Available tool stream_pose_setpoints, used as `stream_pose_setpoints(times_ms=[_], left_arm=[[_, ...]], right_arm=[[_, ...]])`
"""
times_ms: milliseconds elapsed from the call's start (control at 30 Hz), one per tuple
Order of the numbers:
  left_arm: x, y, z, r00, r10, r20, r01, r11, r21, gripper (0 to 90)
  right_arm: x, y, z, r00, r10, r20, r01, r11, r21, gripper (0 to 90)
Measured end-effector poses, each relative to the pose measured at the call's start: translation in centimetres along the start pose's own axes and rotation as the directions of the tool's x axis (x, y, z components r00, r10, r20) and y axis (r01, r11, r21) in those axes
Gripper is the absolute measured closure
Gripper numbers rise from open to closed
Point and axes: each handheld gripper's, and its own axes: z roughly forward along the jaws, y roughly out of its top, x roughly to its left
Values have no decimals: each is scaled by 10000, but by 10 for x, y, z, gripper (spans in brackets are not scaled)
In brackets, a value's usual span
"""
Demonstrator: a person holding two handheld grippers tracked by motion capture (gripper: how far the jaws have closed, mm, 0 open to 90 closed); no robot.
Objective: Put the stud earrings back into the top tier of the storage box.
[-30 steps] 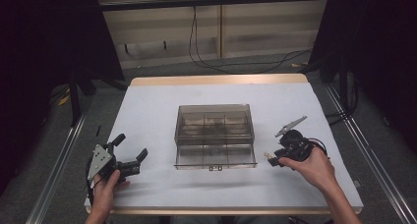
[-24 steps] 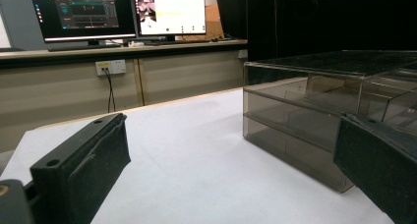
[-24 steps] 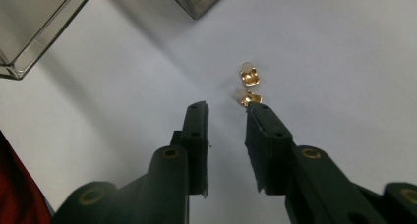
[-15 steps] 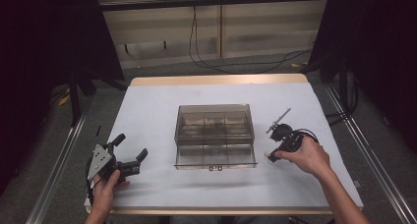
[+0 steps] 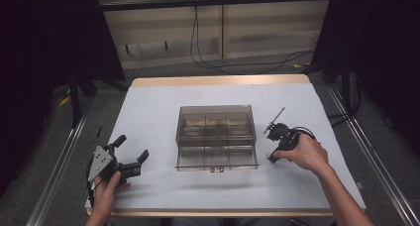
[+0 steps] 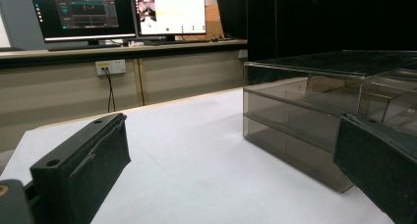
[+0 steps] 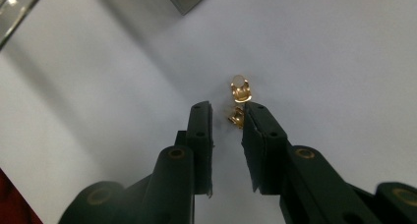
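Observation:
A smoky clear organiser box (image 5: 216, 137) with several compartments stands mid-table; its corner (image 6: 305, 121) shows in the left gripper view. To its right, my right gripper (image 5: 273, 154) points steeply down at the white table. In the right gripper view my right gripper (image 7: 227, 108) is narrowly open over a small gold metal clip (image 7: 239, 94). The clip lies on the table at the jaw tips, its near end against the right fingertip (image 7: 255, 121). My left gripper (image 5: 132, 147) is held low at the front left, its jaws (image 6: 231, 130) wide open with nothing between them.
The white table sheet (image 5: 153, 112) has a wooden far edge (image 5: 218, 80). Metal rails (image 5: 54, 171) run along both sides. Cables (image 5: 237, 62) lie on the floor behind. Monitors (image 6: 118, 10) sit on a far desk.
My right gripper has moved left toward the box and tipped further down onto the table. The left gripper has stayed put.

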Motion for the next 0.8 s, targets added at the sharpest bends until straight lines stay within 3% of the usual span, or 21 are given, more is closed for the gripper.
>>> stream_pose_setpoints(times_ms=[200, 367, 467, 800], left_arm=[[0, 0, 0, 10000, 2, 10, -2, 10000, 9, 6], [0, 0, 0, 10000, 6, 8, -6, 10000, 8, 6], [0, 0, 0, 10000, 6, 5, -6, 10000, 6, 6], [0, 0, 0, 10000, 1, 5, -1, 10000, 11, 6]], right_arm=[[-1, 4, 6, 9999, 13, 157, -16, 9998, 174, 740], [2, 5, 7, 9993, -103, 357, 88, 9990, 438, 829], [5, 4, 7, 9992, -105, 394, 86, 9988, 489, 838], [5, -2, 4, 9993, -124, 344, 124, 9999, -3, 843]])
